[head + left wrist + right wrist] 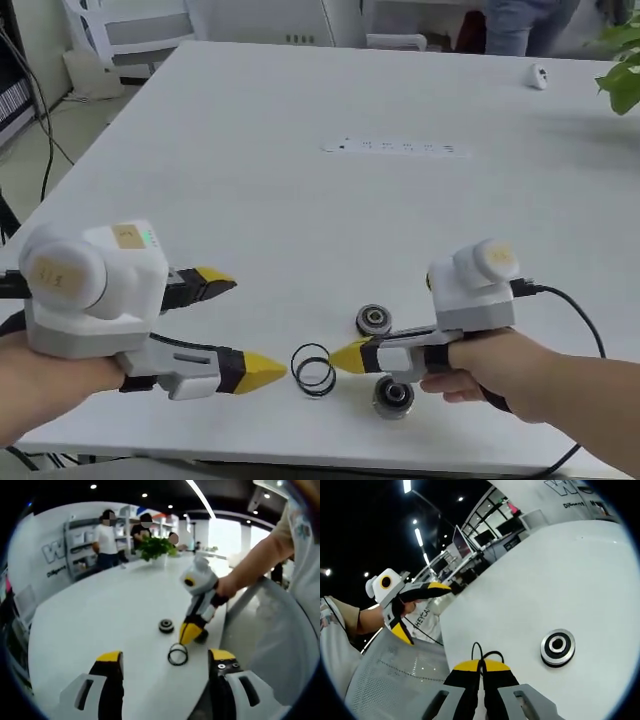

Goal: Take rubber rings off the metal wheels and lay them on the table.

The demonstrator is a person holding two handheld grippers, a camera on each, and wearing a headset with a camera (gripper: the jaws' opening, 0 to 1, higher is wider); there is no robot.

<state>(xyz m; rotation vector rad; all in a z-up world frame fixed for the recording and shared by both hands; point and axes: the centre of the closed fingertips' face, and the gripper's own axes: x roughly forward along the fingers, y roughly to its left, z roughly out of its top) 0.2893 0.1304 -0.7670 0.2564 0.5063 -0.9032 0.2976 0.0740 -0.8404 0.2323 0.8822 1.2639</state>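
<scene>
Lying on the desk (300, 200) between both tools, the rubber rings (313, 371) are pinched in the closed tips of the right tool (348, 357). One metal wheel (373, 320) sits just beyond it; the second wheel (393, 398) is partly hidden beneath it. The left tool (238, 324) is wide open and holds nothing.

2 black rubber rings (313, 370) overlapping, flat; 2 metal wheels (374, 319) just beside.

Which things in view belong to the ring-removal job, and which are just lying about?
Job: rubber rings; far metal wheel; near metal wheel; left gripper; right gripper.
Lying about: power strip; small white object; plant.
</scene>
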